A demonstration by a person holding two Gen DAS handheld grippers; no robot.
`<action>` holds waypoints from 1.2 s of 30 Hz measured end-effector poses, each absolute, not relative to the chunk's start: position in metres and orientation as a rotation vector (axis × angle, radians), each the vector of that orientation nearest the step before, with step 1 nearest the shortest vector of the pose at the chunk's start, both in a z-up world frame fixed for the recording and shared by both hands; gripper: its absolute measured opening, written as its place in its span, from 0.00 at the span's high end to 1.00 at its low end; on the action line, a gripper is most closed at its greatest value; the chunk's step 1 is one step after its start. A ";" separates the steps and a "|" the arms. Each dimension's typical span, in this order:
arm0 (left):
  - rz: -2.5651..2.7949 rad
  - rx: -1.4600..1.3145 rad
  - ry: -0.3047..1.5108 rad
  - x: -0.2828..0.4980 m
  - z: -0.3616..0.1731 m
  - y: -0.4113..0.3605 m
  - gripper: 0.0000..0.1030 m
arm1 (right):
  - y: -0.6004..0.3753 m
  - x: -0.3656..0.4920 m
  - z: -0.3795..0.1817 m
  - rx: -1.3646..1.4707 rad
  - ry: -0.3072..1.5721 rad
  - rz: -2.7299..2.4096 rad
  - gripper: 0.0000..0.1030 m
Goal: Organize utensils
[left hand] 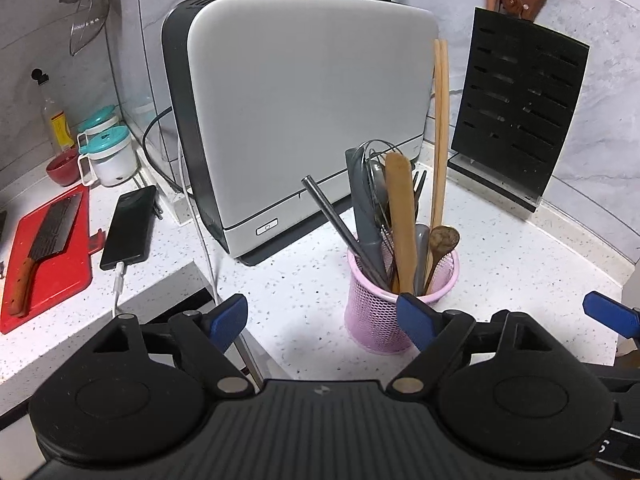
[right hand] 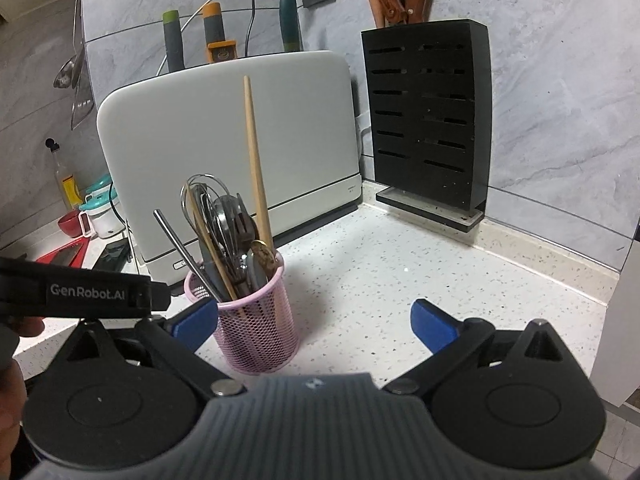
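Both claws hang wide open w/ nothing between the blue pads. Left claw (left hand: 322, 322) sits low in front of the pink mesh cup (left hand: 382, 312); its right pad overlaps the cup's rim in the left wrist view, but I can't tell if it touches. Right claw (right hand: 314, 322) is just right of the same cup, its left pad close beside the mesh wall, apart or brushing, hard to say.

The utensils are all in that cup, which stands on the speckled white bench (left hand: 500, 264) in front of a white appliance (left hand: 312, 112): a wire whisk (left hand: 374, 156), a wooden spatula (left hand: 400, 220), long chopsticks (left hand: 441, 128), a steel straw (left hand: 336, 220) leaning out to the left, a small wooden spoon (left hand: 442, 240), plus grey handles. Looks to me like the sorting is done, or nearly.

What could go wrong from here:
- Cup is light mesh, top-heavy w/ tall stuff. A pad clipping the rim on the way out could tip it; the chopsticks would go first.
- The straw leans far out, so a left-claw sweep past it could lever it out or drag the cup.
- Both claws crowd one cup, so they might knock each other.
- Bench edge drops off near the left claw; a shoved cup could slide that way.
- Phone (left hand: 128, 228) on its charging cable lies left, near a cleaver (left hand: 44, 236) on a red board (left hand: 64, 276). A wide swing left could snag the cable.
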State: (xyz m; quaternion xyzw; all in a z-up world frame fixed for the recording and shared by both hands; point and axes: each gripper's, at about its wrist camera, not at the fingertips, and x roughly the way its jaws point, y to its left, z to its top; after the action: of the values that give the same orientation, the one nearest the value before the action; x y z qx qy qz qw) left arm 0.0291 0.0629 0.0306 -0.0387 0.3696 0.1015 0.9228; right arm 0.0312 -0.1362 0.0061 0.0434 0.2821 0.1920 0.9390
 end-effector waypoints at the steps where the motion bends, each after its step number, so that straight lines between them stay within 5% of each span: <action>1: 0.207 -0.080 0.761 0.029 0.030 0.063 0.05 | -0.136 0.031 0.006 0.088 0.578 0.392 0.03; 36: 0.197 -0.080 0.782 0.031 0.028 0.062 0.04 | -0.140 0.035 0.002 0.096 0.611 0.388 0.03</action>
State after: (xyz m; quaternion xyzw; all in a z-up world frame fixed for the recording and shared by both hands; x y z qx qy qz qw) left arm 0.0309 0.0620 0.0277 -0.0390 0.3802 0.0958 0.9191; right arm 0.0349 -0.1402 0.0020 0.0469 0.2986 0.1895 0.9342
